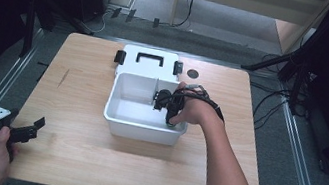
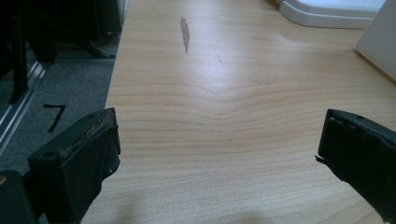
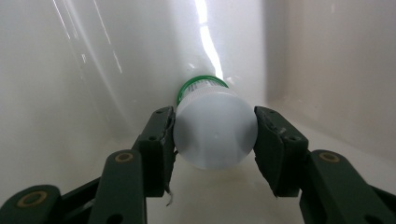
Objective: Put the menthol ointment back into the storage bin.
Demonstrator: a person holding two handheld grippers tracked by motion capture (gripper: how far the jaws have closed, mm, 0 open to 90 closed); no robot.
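A white bin [image 1: 120, 115] with a divider [image 1: 156, 90] stands in the middle of the wooden table [image 1: 72, 148]. My right gripper [image 1: 169, 106] reaches down into its right compartment. In the right gripper view, the right gripper [image 3: 215, 125] is shut on a small bottle with a white cap [image 3: 212, 140] and a green-edged label, both pads pressing on the cap's sides. The bottle lies against the bin's white inner wall [image 3: 93, 70]. My left gripper [image 1: 34, 127] rests at the table's front left edge. In its own view the left gripper [image 2: 219, 144] is open over bare wood.
The bin's lid [image 1: 149, 67], with a black handle and two black latches, lies flat behind the bin. A small dark round spot [image 1: 193, 73] sits on the table to the lid's right. Metal rails and cables run along the floor on both sides.
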